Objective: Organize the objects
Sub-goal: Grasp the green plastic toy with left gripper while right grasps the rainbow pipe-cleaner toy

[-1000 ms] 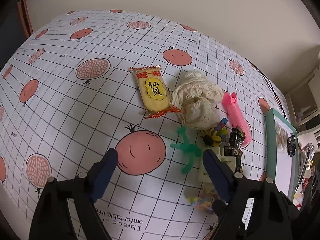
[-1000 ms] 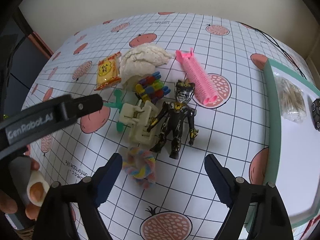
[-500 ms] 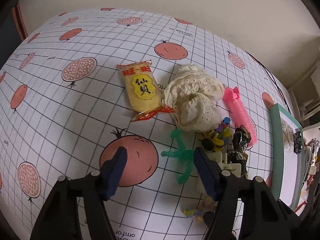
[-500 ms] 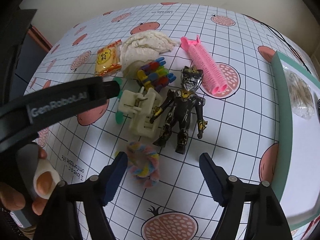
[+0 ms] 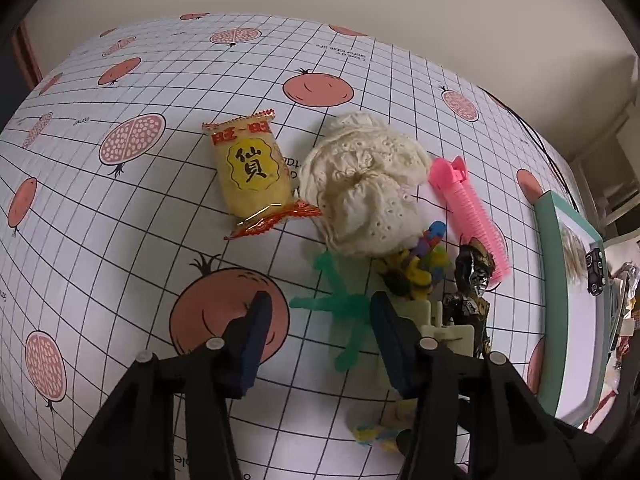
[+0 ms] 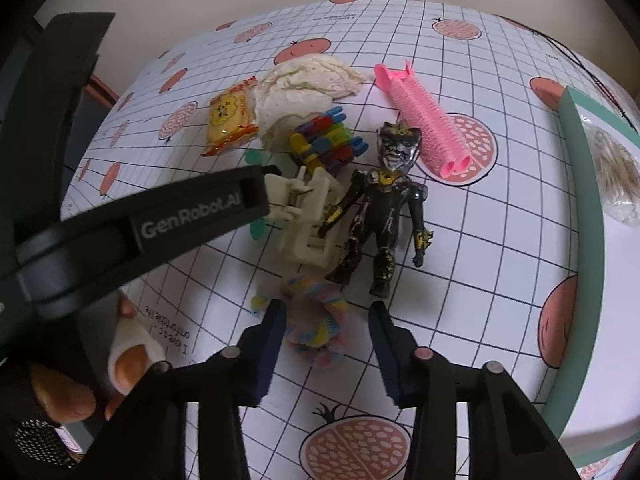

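A cluster of small objects lies on the fruit-print tablecloth. My left gripper (image 5: 318,312) is open and empty, its fingers on either side of a green star-shaped toy (image 5: 340,312). Beyond it lie a yellow snack packet (image 5: 252,174), a cream lace cloth (image 5: 364,184) and a pink hair roller (image 5: 468,208). My right gripper (image 6: 326,316) is open, straddling a pastel scrunchie (image 6: 316,320). Ahead of it lie a black and gold action figure (image 6: 384,208), a cream hair claw clip (image 6: 308,216) and a bundle of coloured clips (image 6: 328,140).
A teal-rimmed white tray (image 6: 584,184) stands at the right, holding a clear bag of pale material (image 6: 612,168); a small dark toy car (image 5: 596,272) also sits in it. The left gripper's body (image 6: 140,224) crosses the right wrist view. A black cable (image 5: 536,136) runs along the table's far right.
Both grippers have moved forward and down toward the cluster, with their jaws narrower. The left now brackets the green toy, the right the scrunchie.
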Demonstrator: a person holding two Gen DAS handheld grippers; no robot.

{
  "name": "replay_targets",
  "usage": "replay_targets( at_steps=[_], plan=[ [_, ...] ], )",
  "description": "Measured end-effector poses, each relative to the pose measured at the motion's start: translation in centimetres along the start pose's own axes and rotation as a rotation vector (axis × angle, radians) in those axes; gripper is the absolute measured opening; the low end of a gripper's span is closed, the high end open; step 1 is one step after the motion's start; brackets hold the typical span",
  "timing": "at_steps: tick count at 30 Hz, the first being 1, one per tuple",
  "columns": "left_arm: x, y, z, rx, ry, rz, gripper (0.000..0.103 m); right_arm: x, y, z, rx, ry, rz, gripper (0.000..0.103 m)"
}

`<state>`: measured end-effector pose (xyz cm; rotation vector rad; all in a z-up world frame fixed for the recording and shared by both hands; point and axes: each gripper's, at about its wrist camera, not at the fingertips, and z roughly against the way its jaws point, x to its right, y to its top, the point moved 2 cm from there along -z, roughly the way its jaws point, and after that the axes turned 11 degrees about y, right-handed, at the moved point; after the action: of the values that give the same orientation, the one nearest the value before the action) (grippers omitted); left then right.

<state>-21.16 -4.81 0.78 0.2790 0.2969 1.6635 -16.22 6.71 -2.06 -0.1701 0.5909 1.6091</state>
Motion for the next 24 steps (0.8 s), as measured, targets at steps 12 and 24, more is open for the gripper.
replay_targets(
  at_steps=[12, 24],
  plan=[
    [0.0, 0.2, 0.0, -0.012, -0.059, 0.042, 0.039, 1.4, -0.3, -0.1, -0.019, 0.045, -0.062, 0.014],
    [0.3, 0.3, -0.1, -0.025, -0.118, 0.061, 0.021, 1.5, -0.4, 0.3, -0.015, 0.046, -0.058, 0.011]
  ],
)
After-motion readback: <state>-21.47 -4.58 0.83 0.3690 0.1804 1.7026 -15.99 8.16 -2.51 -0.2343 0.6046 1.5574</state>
